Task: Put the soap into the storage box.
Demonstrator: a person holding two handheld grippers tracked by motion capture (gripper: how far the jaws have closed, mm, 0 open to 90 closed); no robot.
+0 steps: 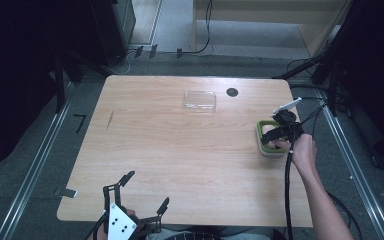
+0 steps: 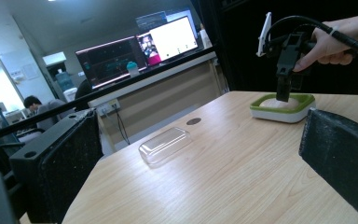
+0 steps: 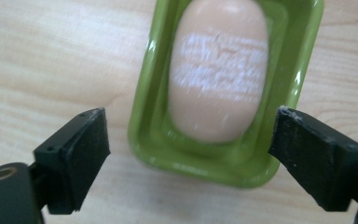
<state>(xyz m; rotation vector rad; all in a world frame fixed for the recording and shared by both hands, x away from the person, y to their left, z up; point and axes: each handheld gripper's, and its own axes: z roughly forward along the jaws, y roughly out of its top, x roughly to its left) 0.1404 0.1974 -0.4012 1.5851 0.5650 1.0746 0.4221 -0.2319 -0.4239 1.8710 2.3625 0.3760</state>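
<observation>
Nearest in the high view, the left hand-held gripper [image 1: 142, 192] waits at the counter's [image 1: 180, 150] near edge, jaws spread wide, holding nothing. Across at the right edge, the right hand-held gripper [image 1: 275, 131] points down over the green soap dish [image 1: 261, 135], the forearm stretched forward. A clear lid [image 1: 199, 100] lies well apart near the far edge.

In the left gripper view, the dish [image 2: 283, 108] sits flat under that tool.

In the right gripper view, open jaws straddle the soap bar [image 3: 219, 65] lying in the dish [image 3: 154, 116]. The bar looks firm but probably slippery and light; gripping across its narrow sides seems best.
</observation>
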